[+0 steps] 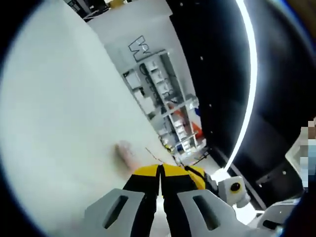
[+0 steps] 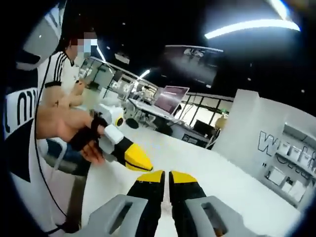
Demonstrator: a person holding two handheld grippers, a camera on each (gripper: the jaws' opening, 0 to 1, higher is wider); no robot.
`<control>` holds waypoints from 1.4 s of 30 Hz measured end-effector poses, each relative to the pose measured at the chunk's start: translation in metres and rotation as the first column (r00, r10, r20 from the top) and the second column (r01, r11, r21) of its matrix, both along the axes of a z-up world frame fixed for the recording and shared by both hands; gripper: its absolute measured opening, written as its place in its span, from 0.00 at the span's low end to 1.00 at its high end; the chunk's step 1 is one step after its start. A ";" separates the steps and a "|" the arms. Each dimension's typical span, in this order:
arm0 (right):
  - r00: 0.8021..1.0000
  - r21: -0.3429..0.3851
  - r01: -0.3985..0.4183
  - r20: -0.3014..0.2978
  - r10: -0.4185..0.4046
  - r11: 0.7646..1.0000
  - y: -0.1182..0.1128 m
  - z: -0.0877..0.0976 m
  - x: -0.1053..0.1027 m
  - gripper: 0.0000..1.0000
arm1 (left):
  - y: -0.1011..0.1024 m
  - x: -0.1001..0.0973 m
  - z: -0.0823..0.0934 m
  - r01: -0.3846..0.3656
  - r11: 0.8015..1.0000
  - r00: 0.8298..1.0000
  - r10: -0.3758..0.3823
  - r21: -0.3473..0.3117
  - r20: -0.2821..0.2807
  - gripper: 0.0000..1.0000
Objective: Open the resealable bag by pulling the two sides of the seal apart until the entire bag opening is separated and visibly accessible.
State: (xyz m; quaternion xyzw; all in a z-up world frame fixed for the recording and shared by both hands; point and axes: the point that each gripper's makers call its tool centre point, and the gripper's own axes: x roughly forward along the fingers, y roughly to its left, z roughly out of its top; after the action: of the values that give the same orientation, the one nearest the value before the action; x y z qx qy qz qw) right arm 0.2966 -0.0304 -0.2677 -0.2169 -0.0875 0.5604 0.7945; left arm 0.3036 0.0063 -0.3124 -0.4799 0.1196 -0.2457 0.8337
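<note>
Over the white table (image 2: 207,163), both grippers are raised with nothing between them; the left gripper (image 1: 161,170) has its yellow-tipped jaws pressed together, and the right gripper (image 2: 166,177) likewise, only a thin slit showing. No resealable bag can be made out, apart from a small blurred pinkish patch (image 1: 124,150) on the table that I cannot identify. Judged as a ready pose: the person's hand (image 2: 86,140) holds the left gripper level, pointing toward the right one.

Dark ceiling with bright light strips (image 2: 252,25). White table (image 2: 207,163) near; desks with a monitor (image 2: 170,98) far. White shelving wall (image 2: 284,148) right.
</note>
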 end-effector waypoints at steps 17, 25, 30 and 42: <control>0.994 -0.215 -0.095 0.028 0.104 0.972 0.028 -0.027 -0.016 0.00 | -0.004 -0.005 -0.005 0.023 0.997 0.999 -0.025 0.080 0.027 0.02; 0.993 -0.297 -0.115 0.004 0.121 0.948 0.030 -0.038 -0.013 0.00 | -0.004 -0.005 -0.007 0.019 0.990 0.999 -0.024 0.140 0.035 0.02; 0.990 -0.346 -0.142 -0.030 0.140 0.928 0.032 -0.042 -0.012 0.00 | -0.004 -0.007 -0.008 0.014 0.979 0.999 -0.024 0.202 0.043 0.02; 0.997 -0.404 -0.077 -0.015 0.078 0.911 0.025 -0.040 0.000 0.00 | 0.001 -0.007 -0.009 0.008 0.961 0.998 -0.025 0.276 0.057 0.02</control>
State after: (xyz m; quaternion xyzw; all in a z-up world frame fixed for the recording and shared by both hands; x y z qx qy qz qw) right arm 0.2967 -0.0053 -0.3080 -0.3733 0.0210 0.5973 0.7095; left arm 0.2971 0.0071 -0.3214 -0.3503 0.1314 -0.2478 0.8937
